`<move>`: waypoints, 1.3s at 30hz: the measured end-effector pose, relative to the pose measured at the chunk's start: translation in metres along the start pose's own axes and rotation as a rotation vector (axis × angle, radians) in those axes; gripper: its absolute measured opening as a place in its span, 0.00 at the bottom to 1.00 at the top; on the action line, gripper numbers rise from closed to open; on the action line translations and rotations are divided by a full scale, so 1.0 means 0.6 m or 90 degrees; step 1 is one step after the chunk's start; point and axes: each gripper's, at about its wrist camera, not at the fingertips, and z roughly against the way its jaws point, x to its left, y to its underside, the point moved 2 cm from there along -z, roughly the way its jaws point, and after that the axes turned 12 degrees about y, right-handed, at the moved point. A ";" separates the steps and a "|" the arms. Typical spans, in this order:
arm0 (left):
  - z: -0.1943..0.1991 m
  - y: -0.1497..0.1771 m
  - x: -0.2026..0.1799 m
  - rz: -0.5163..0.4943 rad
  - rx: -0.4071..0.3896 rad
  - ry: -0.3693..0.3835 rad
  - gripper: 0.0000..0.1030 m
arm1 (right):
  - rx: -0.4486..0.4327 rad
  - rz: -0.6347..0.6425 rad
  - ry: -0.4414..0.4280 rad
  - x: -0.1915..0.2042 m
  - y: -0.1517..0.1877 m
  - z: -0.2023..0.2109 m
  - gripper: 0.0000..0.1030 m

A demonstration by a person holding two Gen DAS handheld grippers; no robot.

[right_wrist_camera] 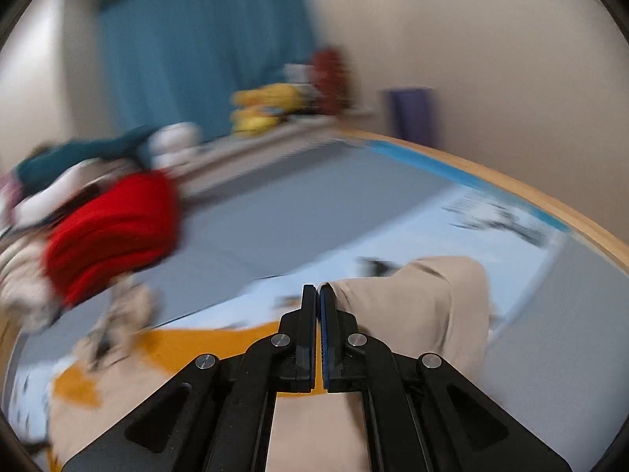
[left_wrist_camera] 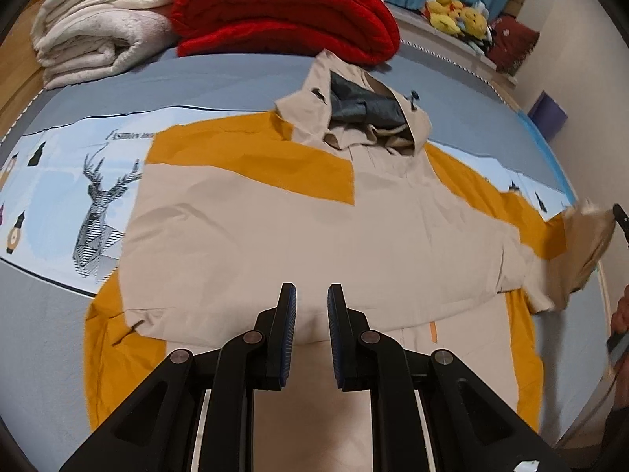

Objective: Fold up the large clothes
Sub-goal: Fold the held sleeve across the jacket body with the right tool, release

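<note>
R gripper [right_wrist_camera: 317, 295] is pinched right down on the beige cuff [right_wrist_camera: 412, 295] of the jacket's sleeve, cloth bunched up beside the tips, view smeared w/ motion blur so the exact bite is hard to read. L gripper [left_wrist_camera: 310, 295] hangs over the folded-in sleeve w/ jaws at a narrow gap, nothing between them, pads clear of the cloth. Jacket [left_wrist_camera: 275, 228] lies flat, front up, across the bed [left_wrist_camera: 220, 74]: beige body, mustard panels at shoulders and sides, hood [left_wrist_camera: 365, 110] w/ grey lining toward the far end; one sleeve already laid across the chest, the other lifted at the far right edge of the L view. Looks like a light shell fabric, soft and floppy, prob a bit slick, so it'll drape and slide rather than hold a crease; best grabbed at cuffs, hem corners or shoulder seams, pinching both layers. Bed cover is grey-blue w/ a pale band printed w/ a deer [left_wrist_camera: 102, 204], smooth and low-friction by the look. Red blanket [left_wrist_camera: 283, 11] and cream blanket [left_wrist_camera: 98, 27] stacked at the head, yellow plush toys [left_wrist_camera: 456, 11] on a ledge, teal curtain [right_wrist_camera: 204, 47] behind, plain walls.
</note>
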 end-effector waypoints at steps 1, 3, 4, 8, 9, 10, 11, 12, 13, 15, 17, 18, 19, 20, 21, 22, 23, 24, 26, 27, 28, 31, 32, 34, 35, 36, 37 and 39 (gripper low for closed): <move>0.005 0.000 0.005 0.004 -0.002 0.001 0.13 | -0.006 0.031 -0.035 0.051 0.009 0.018 0.02; 0.012 0.001 0.013 0.012 -0.003 0.002 0.13 | 0.001 0.072 -0.097 0.129 0.036 0.044 0.02; 0.015 0.001 0.017 0.015 -0.002 0.004 0.13 | 0.019 0.101 -0.149 0.181 0.057 0.058 0.02; 0.026 -0.002 0.025 0.022 0.004 0.020 0.13 | 0.112 0.183 -0.282 0.301 0.136 0.079 0.03; 0.029 -0.003 0.026 0.023 0.007 0.024 0.13 | 0.145 0.209 -0.301 0.327 0.156 0.080 0.04; 0.030 -0.003 0.026 0.025 0.010 0.028 0.14 | 0.169 0.221 -0.313 0.340 0.169 0.083 0.04; 0.032 -0.003 0.026 0.026 0.011 0.032 0.15 | 0.194 0.230 -0.321 0.352 0.178 0.085 0.04; 0.035 -0.004 0.024 0.028 0.009 0.039 0.17 | 0.199 0.229 -0.315 0.355 0.178 0.090 0.04; 0.037 -0.003 0.022 0.027 0.007 0.041 0.18 | 0.196 0.224 -0.298 0.353 0.172 0.097 0.05; 0.040 -0.002 0.019 0.023 0.006 0.043 0.18 | 0.183 0.208 -0.263 0.339 0.151 0.111 0.06; 0.042 0.000 0.021 0.023 0.005 0.044 0.18 | 0.172 0.177 -0.240 0.314 0.128 0.133 0.13; 0.042 0.001 0.021 0.024 0.005 0.043 0.18 | 0.165 0.149 -0.229 0.295 0.117 0.141 0.17; 0.042 0.002 0.022 0.026 0.004 0.042 0.18 | 0.161 0.131 -0.219 0.280 0.113 0.146 0.26; 0.041 0.002 0.023 0.027 0.004 0.041 0.18 | 0.160 0.111 -0.205 0.263 0.112 0.147 0.35; 0.039 0.004 0.021 0.026 0.005 0.040 0.18 | 0.163 0.099 -0.195 0.248 0.115 0.145 0.38; 0.038 0.005 0.020 0.024 0.007 0.039 0.18 | 0.174 0.092 -0.186 0.233 0.128 0.133 0.38; 0.035 0.007 0.016 0.020 0.010 0.038 0.18 | 0.197 0.093 -0.171 0.221 0.146 0.113 0.38; 0.032 0.009 0.013 0.016 0.013 0.039 0.18 | 0.226 0.092 -0.144 0.212 0.162 0.089 0.38; 0.024 0.012 0.001 -0.001 0.022 0.041 0.18 | 0.283 0.076 -0.123 0.188 0.190 0.045 0.38; 0.021 0.014 -0.004 -0.009 0.024 0.041 0.18 | 0.305 0.067 -0.129 0.179 0.201 0.024 0.38; 0.018 0.014 -0.009 -0.016 0.025 0.040 0.18 | 0.327 0.060 -0.123 0.172 0.210 0.002 0.38; 0.004 0.015 -0.019 -0.028 0.031 0.038 0.18 | 0.412 0.022 -0.162 0.162 0.238 -0.050 0.38; -0.001 0.015 -0.021 -0.028 0.034 0.039 0.18 | 0.438 0.013 -0.165 0.163 0.249 -0.062 0.38; -0.011 0.016 -0.025 -0.032 0.040 0.044 0.18 | 0.477 0.009 -0.156 0.164 0.270 -0.077 0.38; -0.015 0.016 -0.029 -0.035 0.042 0.046 0.18 | 0.493 0.016 -0.151 0.167 0.281 -0.085 0.38; -0.019 0.016 -0.033 -0.040 0.044 0.050 0.18 | 0.517 0.032 -0.130 0.170 0.294 -0.094 0.38; -0.022 0.016 -0.037 -0.044 0.045 0.055 0.18 | 0.528 0.043 -0.115 0.171 0.303 -0.099 0.38; -0.027 0.017 -0.045 -0.054 0.050 0.066 0.18 | 0.547 0.046 -0.106 0.173 0.319 -0.105 0.38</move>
